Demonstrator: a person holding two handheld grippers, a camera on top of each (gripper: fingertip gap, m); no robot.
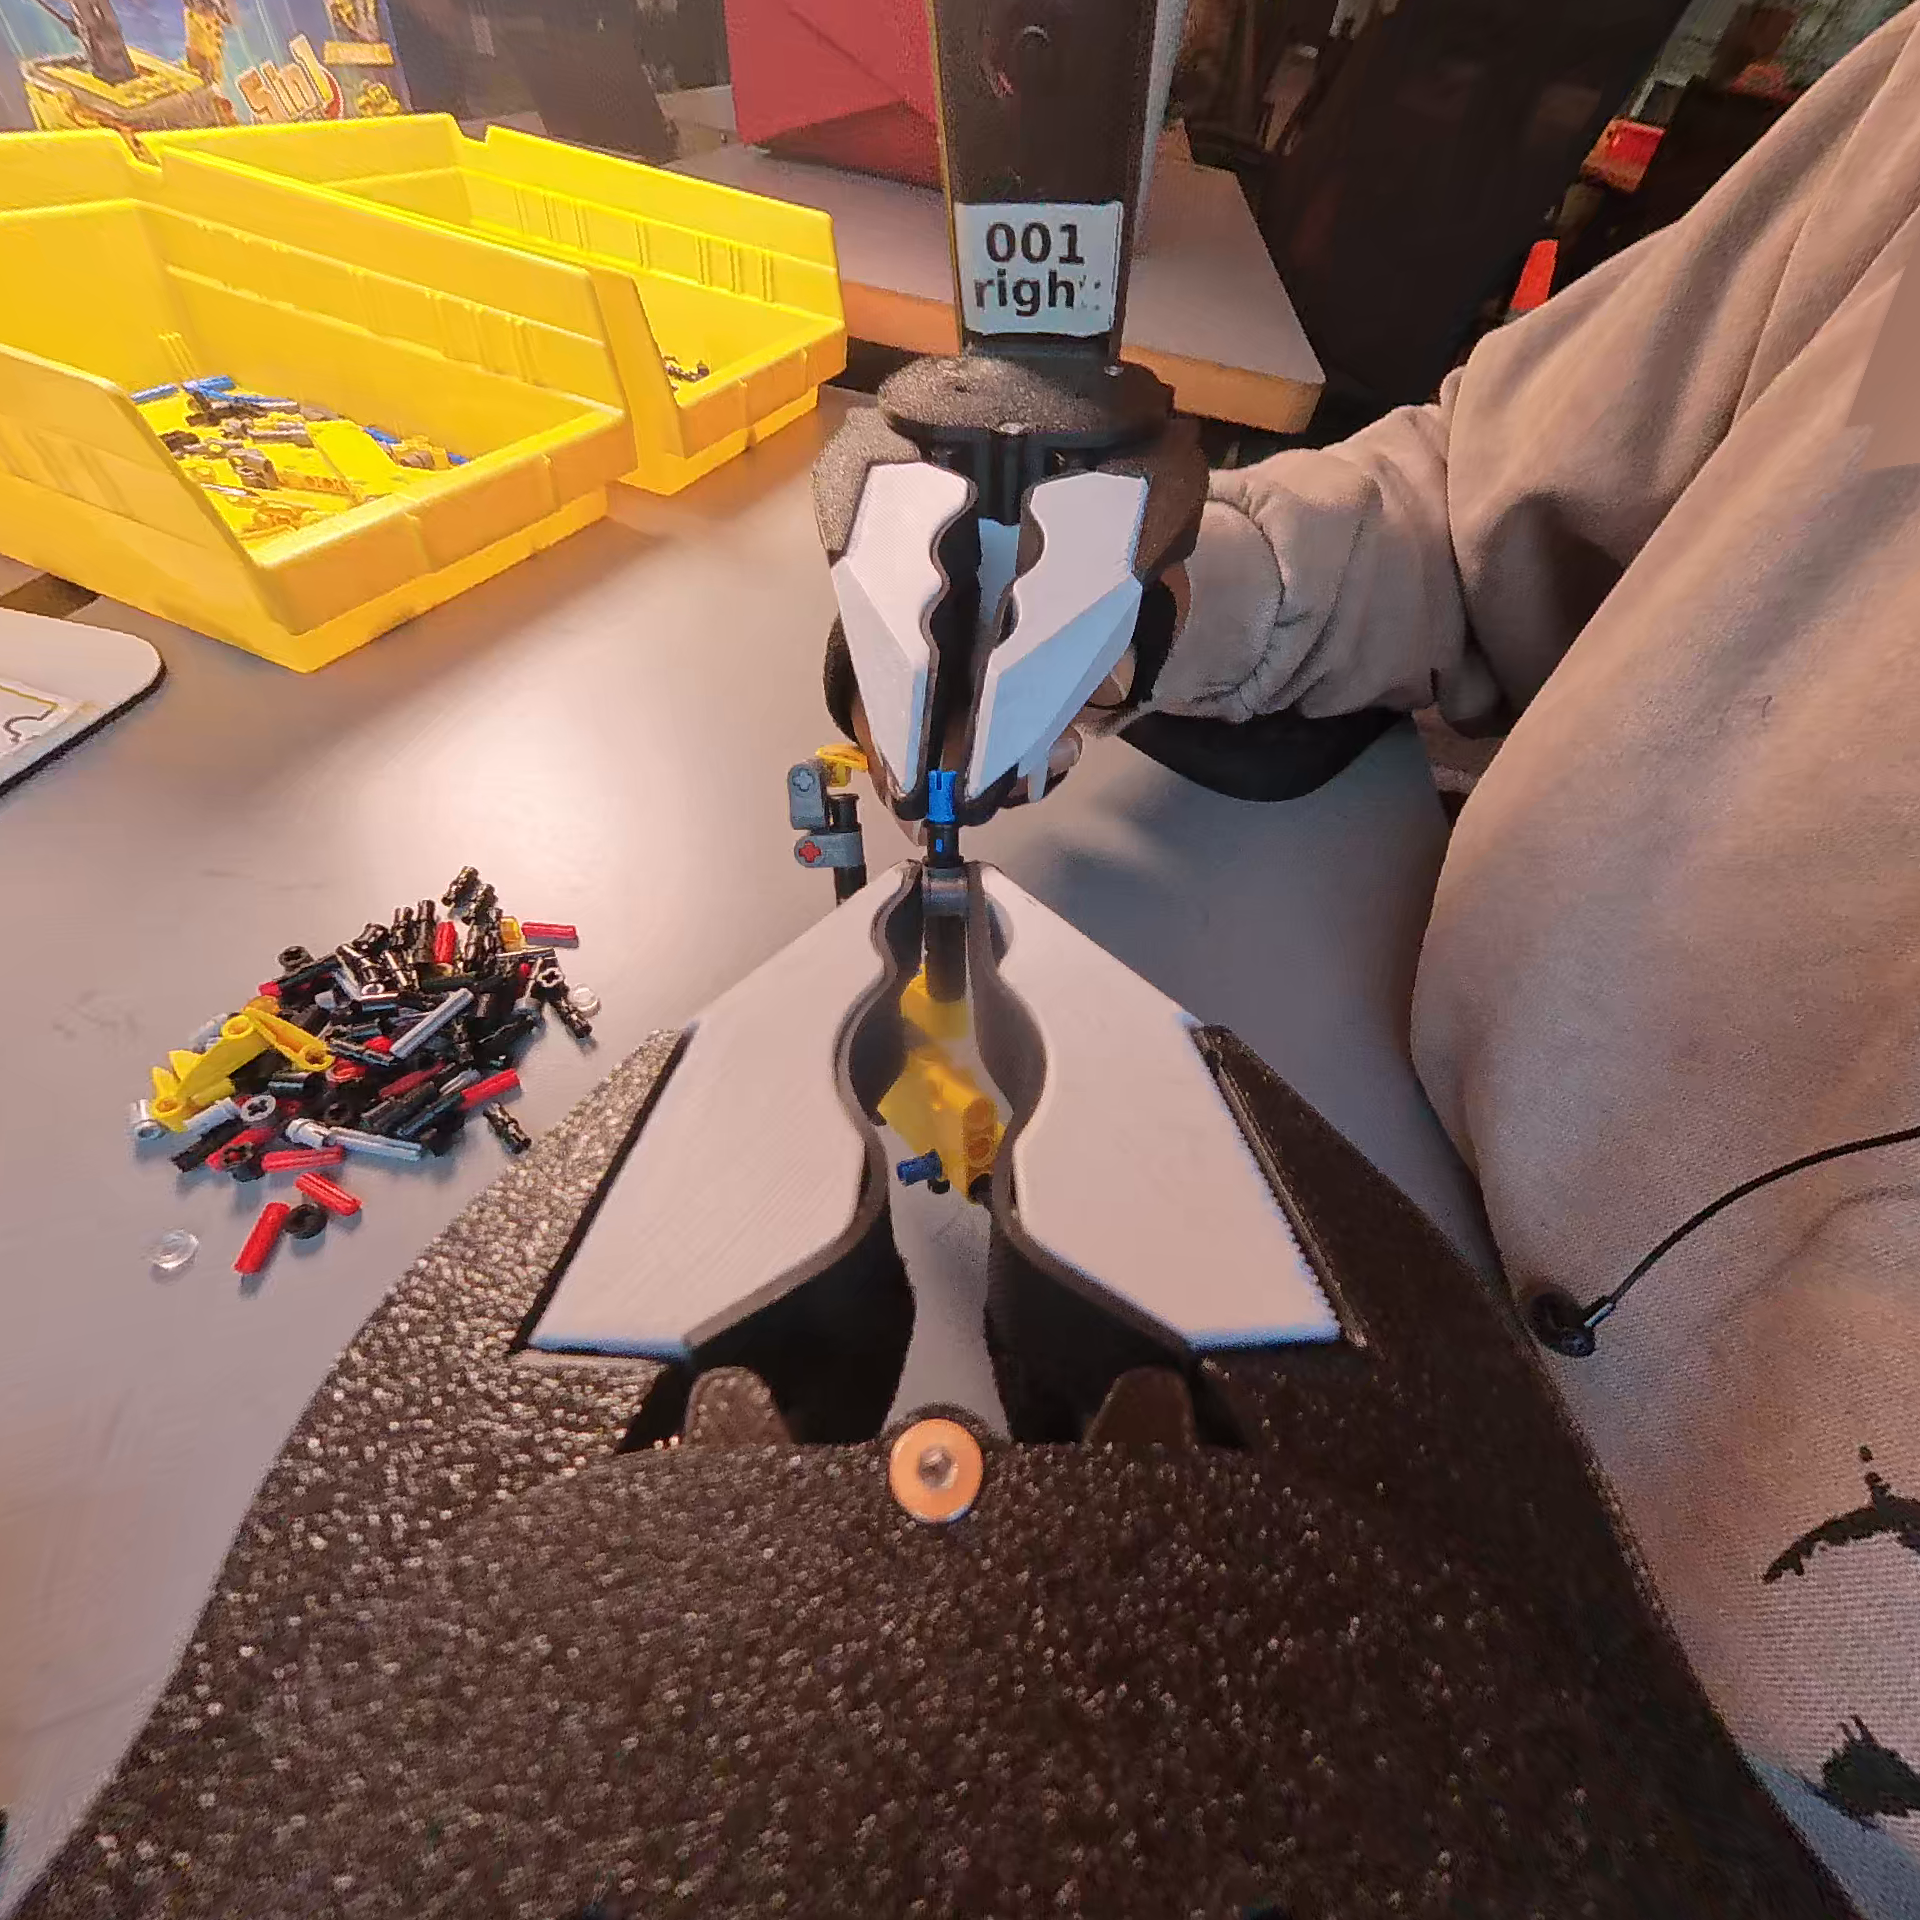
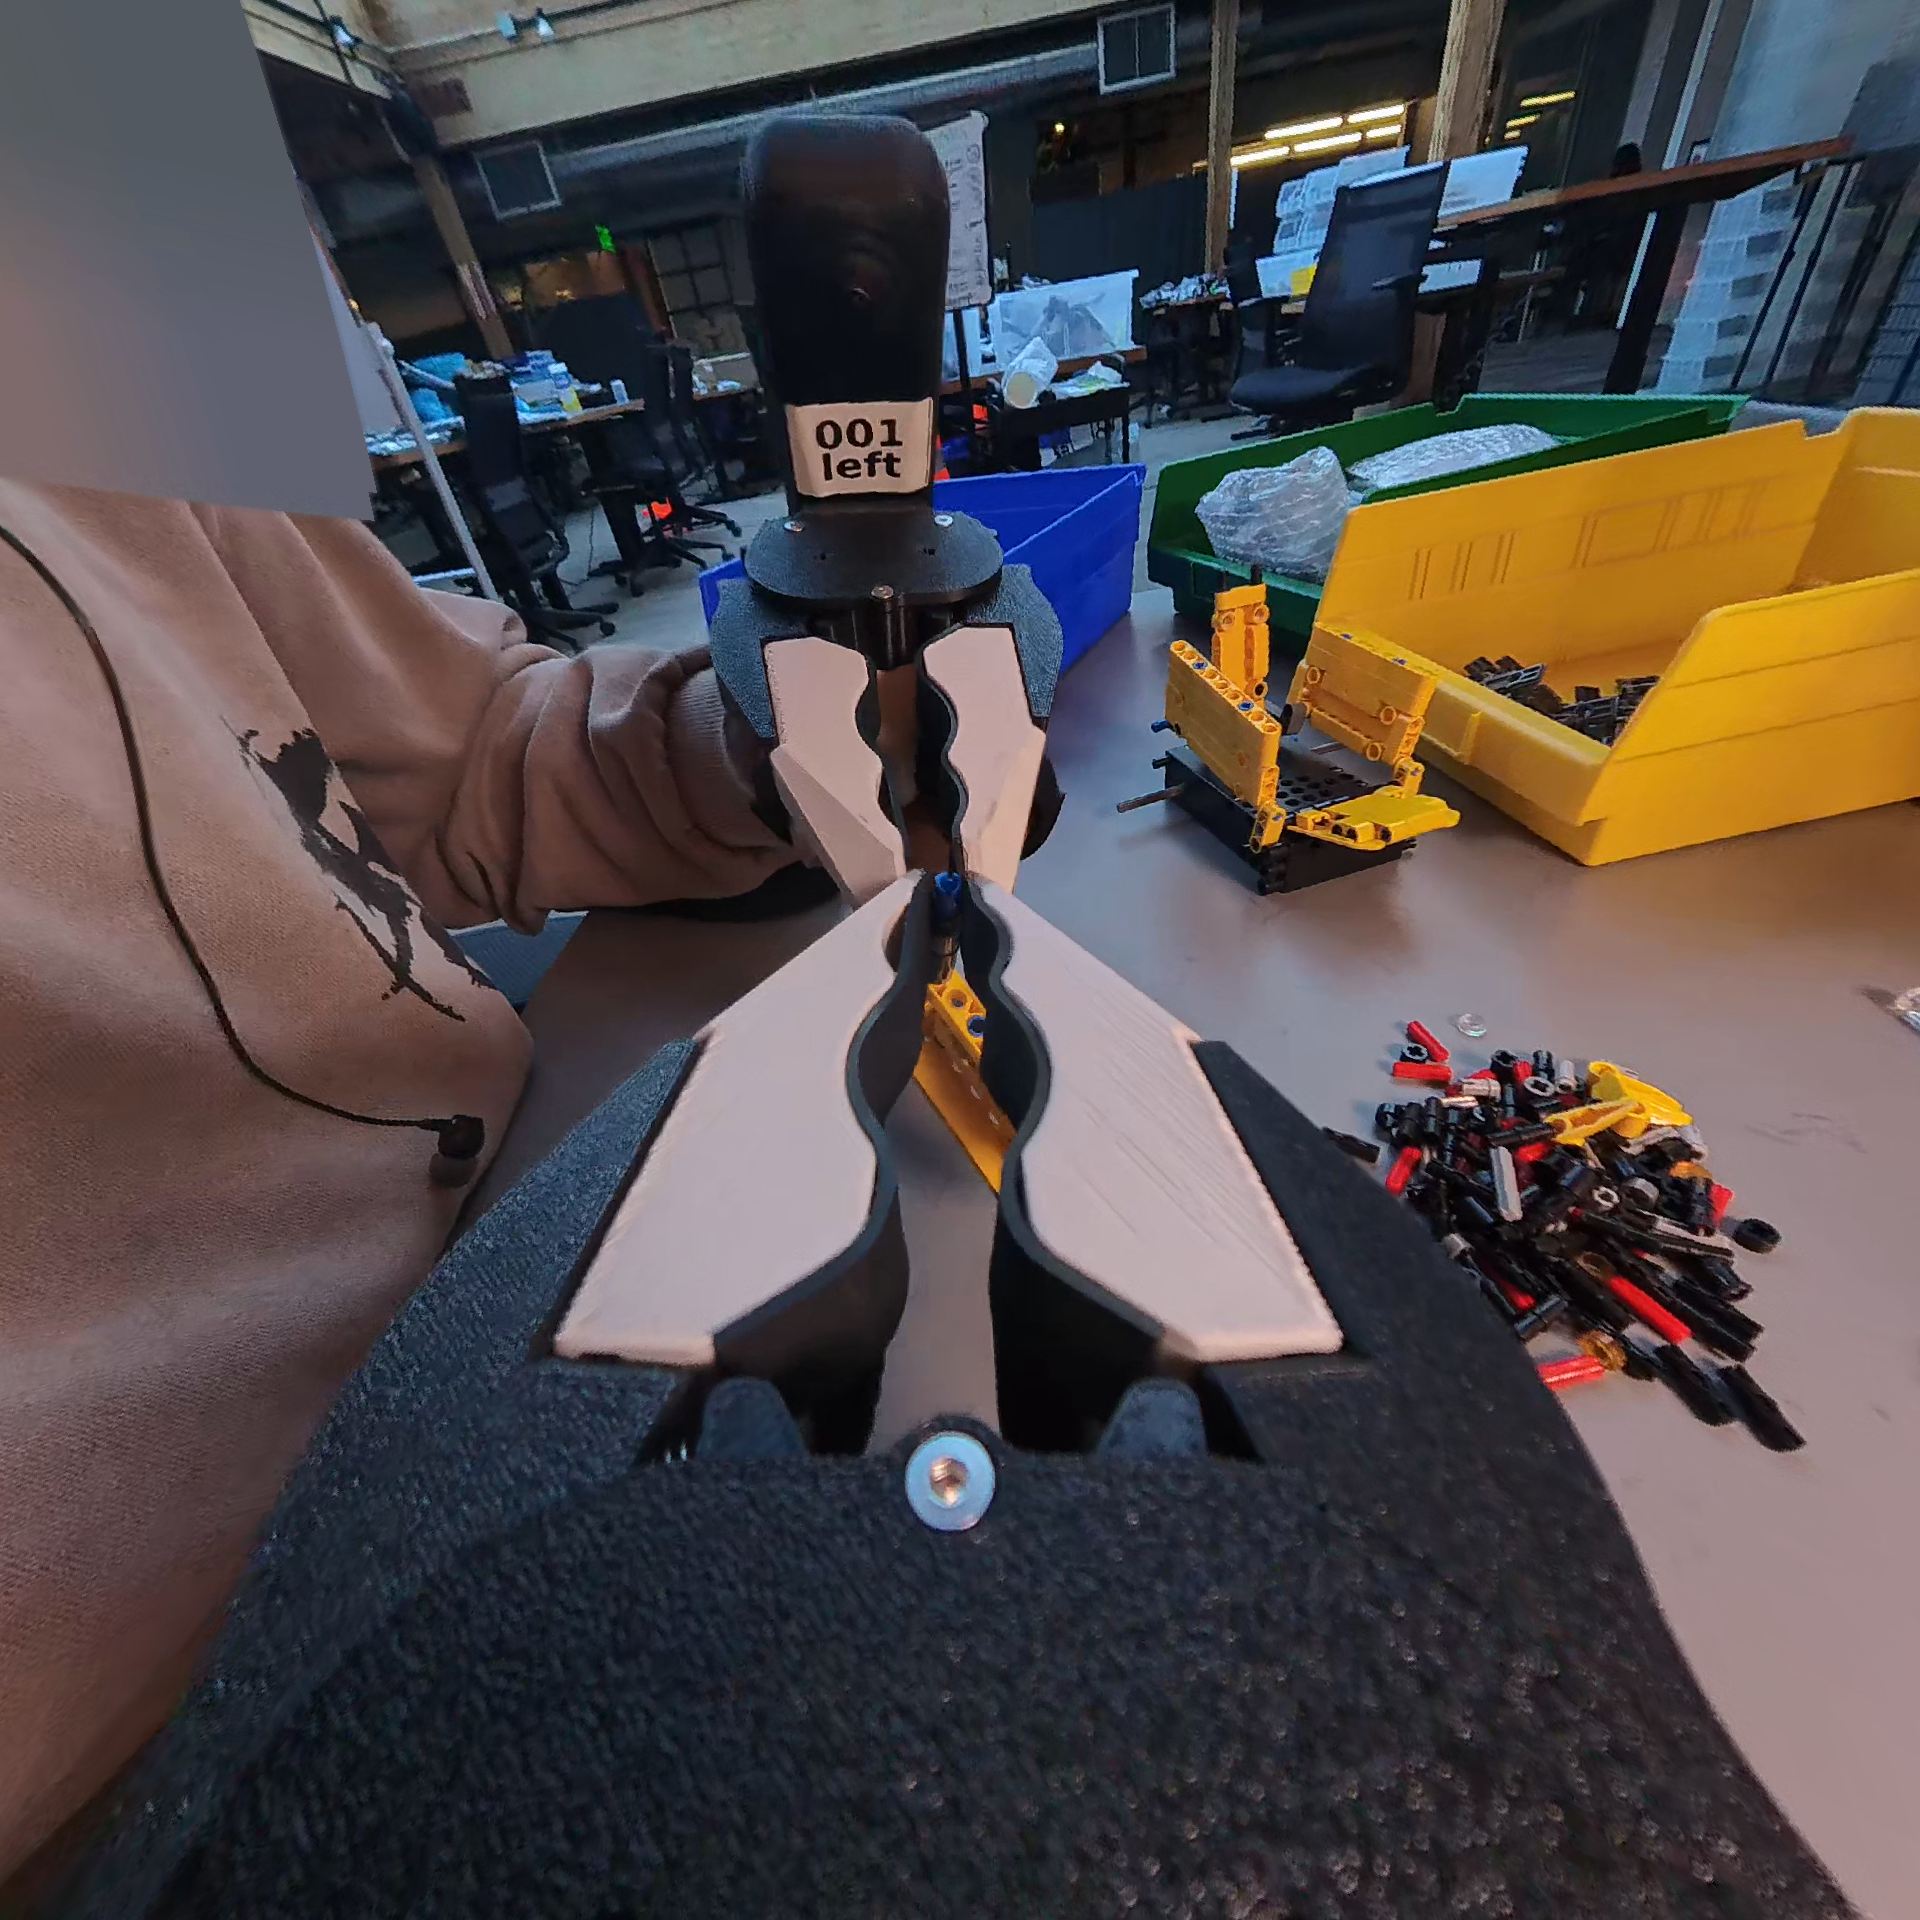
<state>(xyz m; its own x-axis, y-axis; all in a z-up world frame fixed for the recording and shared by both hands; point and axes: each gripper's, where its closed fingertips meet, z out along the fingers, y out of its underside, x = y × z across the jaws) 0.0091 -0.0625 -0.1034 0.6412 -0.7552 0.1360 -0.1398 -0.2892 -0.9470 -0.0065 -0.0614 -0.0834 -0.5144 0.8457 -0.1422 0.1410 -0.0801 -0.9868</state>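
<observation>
Left gripper (image 1: 943, 883): tongs narrow, tips closed on a small grey connector (image 1: 945, 896) at the top of a black axle (image 1: 941, 956). The axle runs down between the fingers into a yellow beam piece (image 1: 940, 1091), which hangs in the gap with a blue pin (image 1: 914, 1169) at its lower end. The assembly is held above the grey table (image 1: 520, 727), not resting on it.

Right gripper (image 1: 940, 805): tongs narrow, tips pinching a blue pin (image 1: 940, 790) whose lower end meets the grey connector. The two grippers face each other tip to tip. A hand in a beige sleeve (image 1: 1351, 582) holds the right gripper.

The right wrist view confirms it: the right gripper (image 2: 940, 894) grips the blue pin (image 2: 943, 888), with the yellow beam (image 2: 961, 1081) slanting below between its fingers, and the left gripper (image 2: 925, 862) just beyond.

Surroundings: a loose pile of small black, red, grey and yellow parts (image 1: 384, 1039) lies on the table to the left of the left gripper, well apart from both. A small grey-and-black sub-assembly (image 1: 826, 821) stands just beside the right gripper's tips. Yellow bins (image 1: 364, 436) stand behind, one holding mixed parts. A partly built yellow-and-black model (image 2: 1299, 748) sits by a yellow bin (image 2: 1662, 675), with blue (image 2: 1049, 530) and green (image 2: 1455, 436) bins behind it.
</observation>
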